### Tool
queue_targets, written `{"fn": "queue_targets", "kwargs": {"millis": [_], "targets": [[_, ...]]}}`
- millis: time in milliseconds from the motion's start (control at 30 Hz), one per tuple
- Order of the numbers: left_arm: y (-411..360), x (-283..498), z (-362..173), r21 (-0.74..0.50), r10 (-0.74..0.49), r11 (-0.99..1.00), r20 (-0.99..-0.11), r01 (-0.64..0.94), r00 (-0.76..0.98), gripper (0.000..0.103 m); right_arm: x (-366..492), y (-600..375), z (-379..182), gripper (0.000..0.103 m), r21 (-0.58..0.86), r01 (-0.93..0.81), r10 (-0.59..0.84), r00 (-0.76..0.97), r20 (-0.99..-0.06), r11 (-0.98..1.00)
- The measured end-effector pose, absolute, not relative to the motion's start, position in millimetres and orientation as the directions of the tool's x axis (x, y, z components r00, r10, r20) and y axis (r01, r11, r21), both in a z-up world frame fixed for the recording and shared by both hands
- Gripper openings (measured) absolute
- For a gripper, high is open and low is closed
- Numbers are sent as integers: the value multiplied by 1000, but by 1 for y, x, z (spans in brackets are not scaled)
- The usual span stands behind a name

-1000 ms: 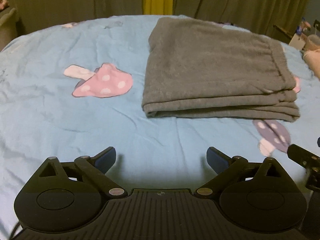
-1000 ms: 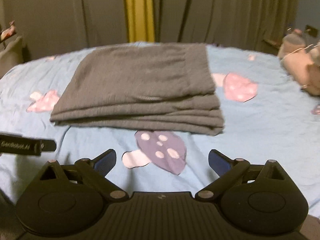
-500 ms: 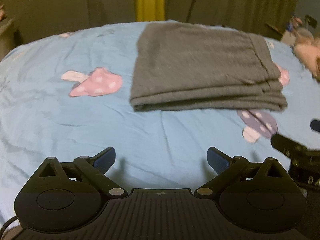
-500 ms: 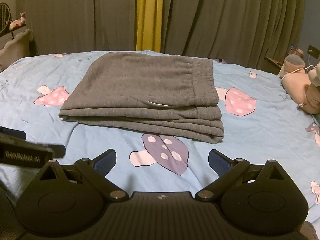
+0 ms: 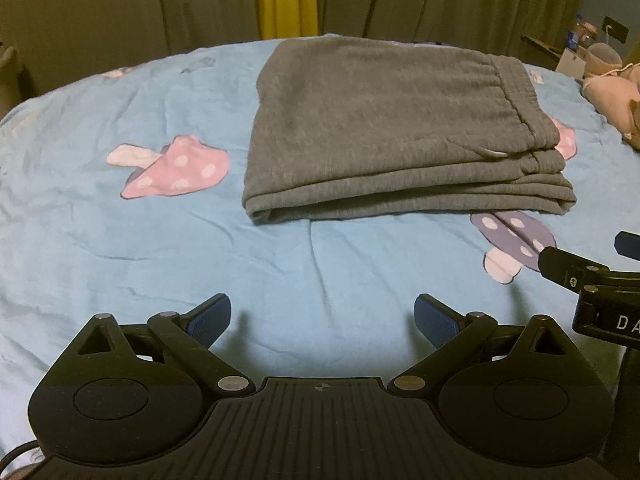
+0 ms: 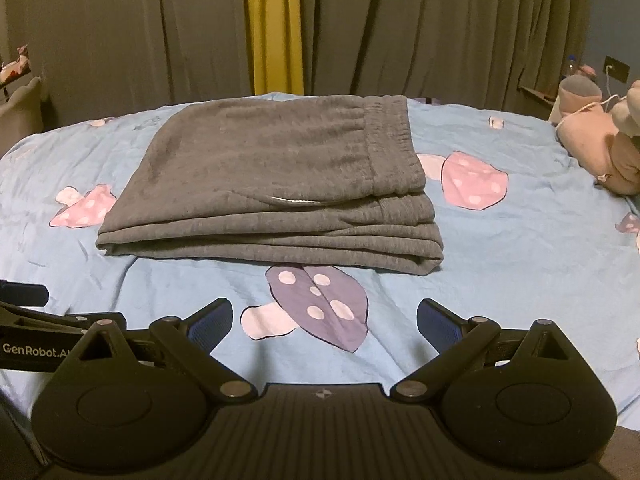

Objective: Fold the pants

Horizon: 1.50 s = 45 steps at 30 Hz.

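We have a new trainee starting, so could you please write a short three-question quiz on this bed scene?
1. True or false: the grey pants lie folded on the blue sheet.
2. Are the jaws of the left gripper and right gripper A) open and empty, or B) shut on cloth?
3. What colour is the mushroom print nearest the right gripper?

Key: 1 true; 2 A; 3 purple.

Two black plastic handheld grippers with blue ribbed finger pads

Left gripper (image 5: 322, 316) and right gripper (image 6: 324, 318) share ribbed bodies, round side discs, silver pivot pins; white "GenRobot.AI" lettering marks one.
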<state>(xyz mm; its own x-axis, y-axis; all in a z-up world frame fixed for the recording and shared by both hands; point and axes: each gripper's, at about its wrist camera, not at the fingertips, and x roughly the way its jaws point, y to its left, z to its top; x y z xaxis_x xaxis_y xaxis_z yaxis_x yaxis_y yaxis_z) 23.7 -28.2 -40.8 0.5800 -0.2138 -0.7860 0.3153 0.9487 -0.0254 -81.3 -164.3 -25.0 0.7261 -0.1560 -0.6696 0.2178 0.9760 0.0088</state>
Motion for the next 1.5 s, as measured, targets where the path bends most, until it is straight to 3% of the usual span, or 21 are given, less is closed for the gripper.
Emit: {"fn": "queue_targets", "kwargs": {"millis": [1500], "targets": [[-31,22,-40,-36,-232,943,-784,330,576,101,-84,-166,-22,99,5,211,-157,740,-654,977]]}}
